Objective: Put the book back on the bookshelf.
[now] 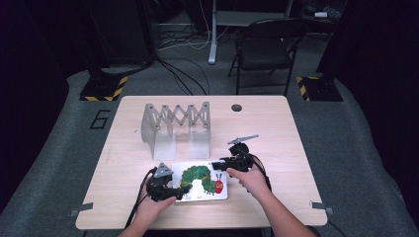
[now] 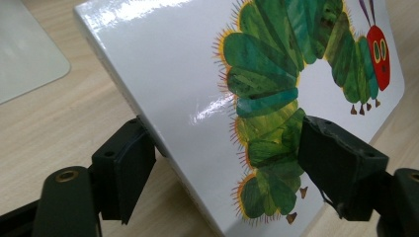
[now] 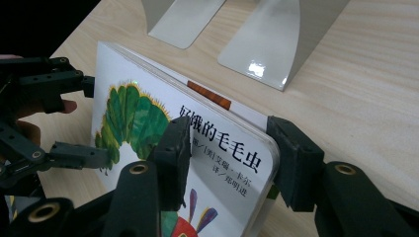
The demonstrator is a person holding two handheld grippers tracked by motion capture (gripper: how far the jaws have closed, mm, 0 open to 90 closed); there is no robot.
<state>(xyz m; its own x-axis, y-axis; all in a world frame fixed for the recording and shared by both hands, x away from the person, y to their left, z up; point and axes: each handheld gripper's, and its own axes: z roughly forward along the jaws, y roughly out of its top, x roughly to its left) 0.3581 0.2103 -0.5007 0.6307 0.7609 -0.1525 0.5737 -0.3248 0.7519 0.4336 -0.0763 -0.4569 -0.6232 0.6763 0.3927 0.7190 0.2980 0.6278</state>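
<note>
The picture book (image 1: 201,181) lies near the table's (image 1: 276,128) front edge, at about six o'clock from the folding metal book rack (image 1: 175,129), its long axis running from nine to three o'clock. In the high view the green caterpillar on its white cover arches from left to right, with the red head toward three o'clock.

The right gripper view adds what the high view cannot: black Chinese title characters, the thick board pages and an orange strip along the far edge. There the right gripper (image 3: 230,153) has its jaws pressed on the book's corner, one pad on the cover and one on the back. The left gripper view shows the book tilted off the wood, and the left gripper (image 2: 225,168) straddling the opposite end, one pad on the caterpillar's tail and the other at the underside; whether both pads press is hard to tell.

Bare wood lies between book and rack, and wide bare tabletop toward three o'clock. The table's front edge sits close behind the book.
</note>
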